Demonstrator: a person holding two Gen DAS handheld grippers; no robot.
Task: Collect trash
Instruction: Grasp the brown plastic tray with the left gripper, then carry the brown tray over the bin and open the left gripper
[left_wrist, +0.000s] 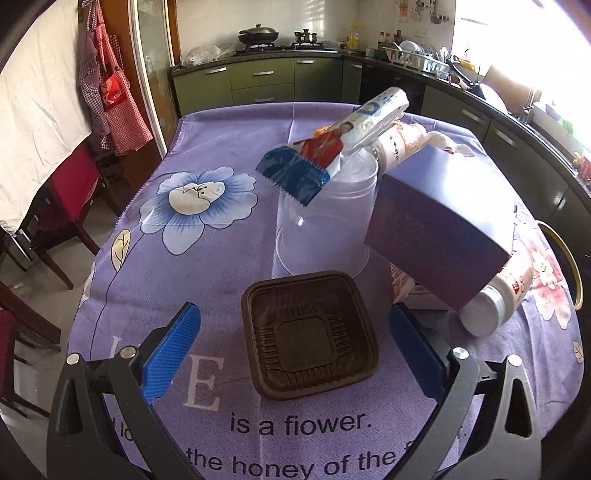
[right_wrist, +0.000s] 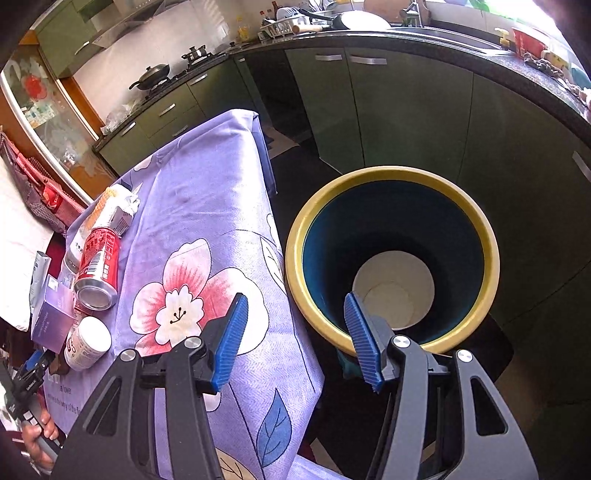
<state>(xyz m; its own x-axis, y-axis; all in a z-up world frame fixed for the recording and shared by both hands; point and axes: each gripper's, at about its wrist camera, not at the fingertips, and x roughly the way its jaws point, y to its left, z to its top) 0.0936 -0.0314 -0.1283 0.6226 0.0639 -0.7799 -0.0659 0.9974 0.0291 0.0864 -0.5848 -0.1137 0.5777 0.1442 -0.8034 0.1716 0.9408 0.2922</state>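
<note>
Most of the job looks undone; the brown tray (left_wrist: 309, 335), wrapper (left_wrist: 321, 155), purple box (left_wrist: 443, 225), can (right_wrist: 98, 267) and bottle (right_wrist: 86, 343) lie on the desk (left_wrist: 207, 277); the bin (right_wrist: 391, 258) holds little; the left hand-held gripper (left_wrist: 293, 354) gapes empty astride the tray; the right hand-held gripper (right_wrist: 295, 339) hangs half-open, empty, at the bin's rim.

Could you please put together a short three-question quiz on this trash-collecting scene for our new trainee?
1. True or false: the left gripper is shut on the brown tray.
2. What is the bin rim's colour? A) red B) yellow C) white
3. The red can lies on its ____.

Key: 1 false, its jaws stand open either side of the tray, which lies on the tablecloth. 2 B. 3 side. The right gripper is open and empty, partly over the bin.
</note>
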